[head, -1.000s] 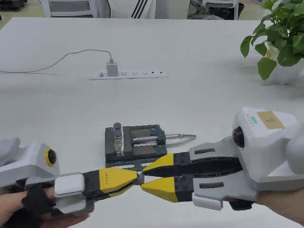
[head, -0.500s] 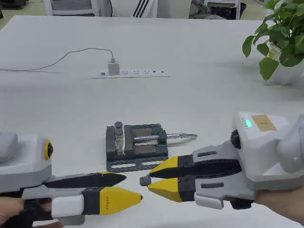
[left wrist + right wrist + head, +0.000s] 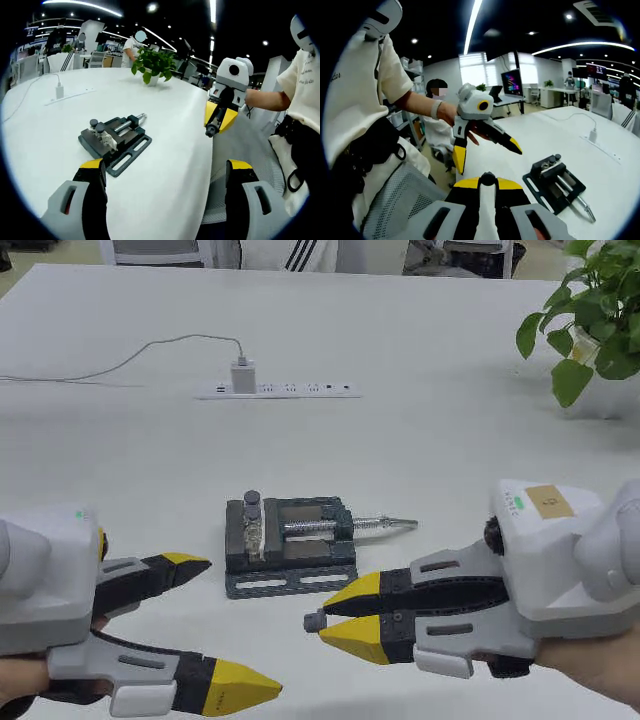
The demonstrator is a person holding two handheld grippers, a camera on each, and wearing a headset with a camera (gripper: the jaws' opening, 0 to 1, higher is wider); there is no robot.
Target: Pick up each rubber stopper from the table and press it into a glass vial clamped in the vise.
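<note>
The right tool (image 3: 328,621) clamps a small grey rubber stopper (image 3: 312,621); the left tool (image 3: 240,630) gapes apart. Centre the stopper above the clear glass vial (image 3: 256,536) in the dark metal vise (image 3: 290,585), then press straight down.

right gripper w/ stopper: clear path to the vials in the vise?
Probably yes. The right gripper, shut on the stopper, is in front of the vise holding the vials; bare table lies between, and the open left gripper is off to one side.

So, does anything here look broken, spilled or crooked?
Nothing stands out. The vise sits flat on the table, its vials upright, and the right claw pinches a stopper at its tips.
</note>
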